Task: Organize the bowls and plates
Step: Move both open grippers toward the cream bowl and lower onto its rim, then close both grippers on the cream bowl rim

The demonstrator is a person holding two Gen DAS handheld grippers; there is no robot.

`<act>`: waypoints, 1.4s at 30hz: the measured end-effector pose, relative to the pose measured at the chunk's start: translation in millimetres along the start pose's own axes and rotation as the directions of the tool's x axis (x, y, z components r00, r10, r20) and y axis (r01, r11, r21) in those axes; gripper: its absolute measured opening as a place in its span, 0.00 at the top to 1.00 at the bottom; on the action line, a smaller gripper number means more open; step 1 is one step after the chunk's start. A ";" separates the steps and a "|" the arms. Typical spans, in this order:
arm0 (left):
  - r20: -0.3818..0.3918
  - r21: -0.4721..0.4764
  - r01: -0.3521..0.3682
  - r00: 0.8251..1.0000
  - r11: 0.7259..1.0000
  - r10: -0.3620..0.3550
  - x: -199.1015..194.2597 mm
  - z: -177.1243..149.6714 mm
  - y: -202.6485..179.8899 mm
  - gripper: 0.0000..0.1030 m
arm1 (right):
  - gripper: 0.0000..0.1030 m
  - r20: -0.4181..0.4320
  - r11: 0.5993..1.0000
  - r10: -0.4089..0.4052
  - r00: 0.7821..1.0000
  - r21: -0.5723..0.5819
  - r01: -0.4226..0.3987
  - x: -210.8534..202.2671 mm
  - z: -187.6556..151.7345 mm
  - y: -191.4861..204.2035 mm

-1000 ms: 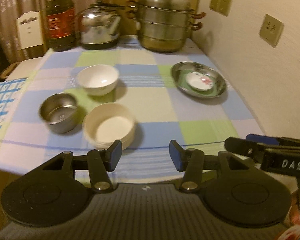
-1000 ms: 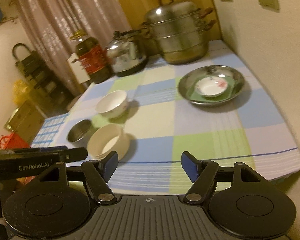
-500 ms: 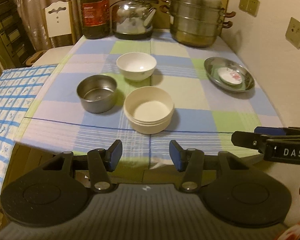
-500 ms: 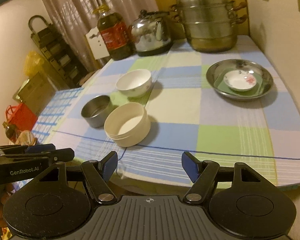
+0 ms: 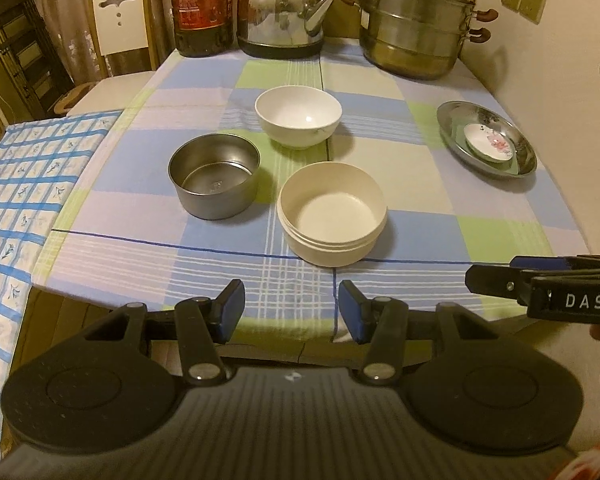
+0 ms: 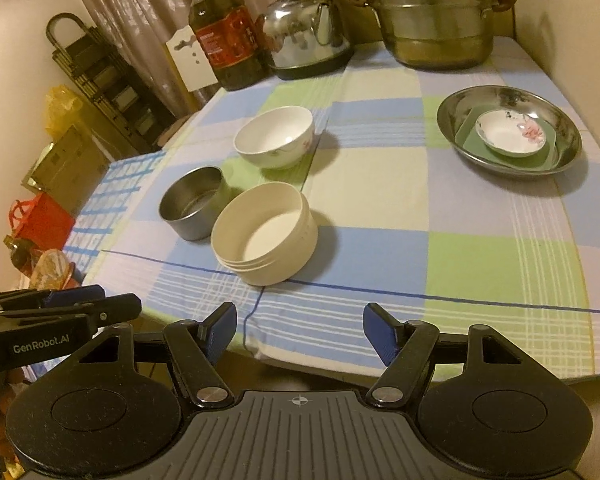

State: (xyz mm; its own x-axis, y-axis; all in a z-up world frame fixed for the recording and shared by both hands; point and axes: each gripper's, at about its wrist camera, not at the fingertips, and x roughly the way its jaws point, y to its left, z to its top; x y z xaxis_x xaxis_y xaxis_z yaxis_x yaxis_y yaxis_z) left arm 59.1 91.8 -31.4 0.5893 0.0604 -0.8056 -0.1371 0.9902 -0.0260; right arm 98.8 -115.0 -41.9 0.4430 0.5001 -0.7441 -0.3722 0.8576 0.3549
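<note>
while both my left gripper (image 5: 291, 310) and my right gripper (image 6: 296, 334) hang spread and empty off the table's near edge, the cream bowl (image 5: 332, 213), steel bowl (image 5: 214, 175) and white bowl (image 5: 298, 116) cluster mid-table, and the steel plate (image 6: 568, 130) holding a small dish (image 6: 510, 136) sits by the right edge.

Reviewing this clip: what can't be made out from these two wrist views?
- Steamer pot: lid cut off by the top edge, right wrist view.
- Oil bottle: cap cut off by the top edge, left wrist view.
- Green plate: centre hidden under the small floral dish.
- Oil bottle label: too small and blurred to read.
</note>
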 end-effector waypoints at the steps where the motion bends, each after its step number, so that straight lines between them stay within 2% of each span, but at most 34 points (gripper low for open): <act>1: -0.003 0.001 0.002 1.000 1.000 -0.002 2.5 1.8 1.2 0.53 | 0.32 -0.002 1.000 -0.005 1.000 0.000 0.005 2.0 1.1 0.1; 17: -0.030 -0.002 0.015 0.999 1.000 -0.015 36.6 30.9 23.3 0.53 | 0.32 -0.028 0.999 -0.042 0.999 0.014 0.043 38.4 27.3 1.1; 25: -0.036 -0.012 0.061 0.997 0.998 -0.061 56.9 41.9 37.1 0.54 | 0.32 -0.017 0.997 -0.068 0.998 0.019 0.068 57.1 37.1 3.0; 27: -0.041 -0.015 0.081 0.996 0.997 -0.081 63.7 44.6 39.4 0.54 | 0.33 -0.024 0.997 -0.072 0.997 0.018 0.072 63.2 38.8 4.8; 29: -0.049 -0.017 0.096 0.994 0.995 -0.096 71.3 47.7 40.6 0.54 | 0.38 -0.027 0.997 -0.071 0.997 0.021 0.071 69.2 40.7 6.8; 42: -0.108 -0.004 0.168 0.980 0.986 -0.168 126.0 65.3 39.7 0.64 | 0.52 -0.057 0.994 -0.106 0.993 0.032 0.108 106.8 48.6 12.9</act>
State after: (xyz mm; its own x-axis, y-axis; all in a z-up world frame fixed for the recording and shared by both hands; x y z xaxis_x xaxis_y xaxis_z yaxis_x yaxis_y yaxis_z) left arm 179.9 146.9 -95.3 0.5141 -0.1203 -0.8493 -0.0391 0.9858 -0.1633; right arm 181.0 -44.7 -89.3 0.4326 0.3989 -0.8085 -0.2959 0.9099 0.2907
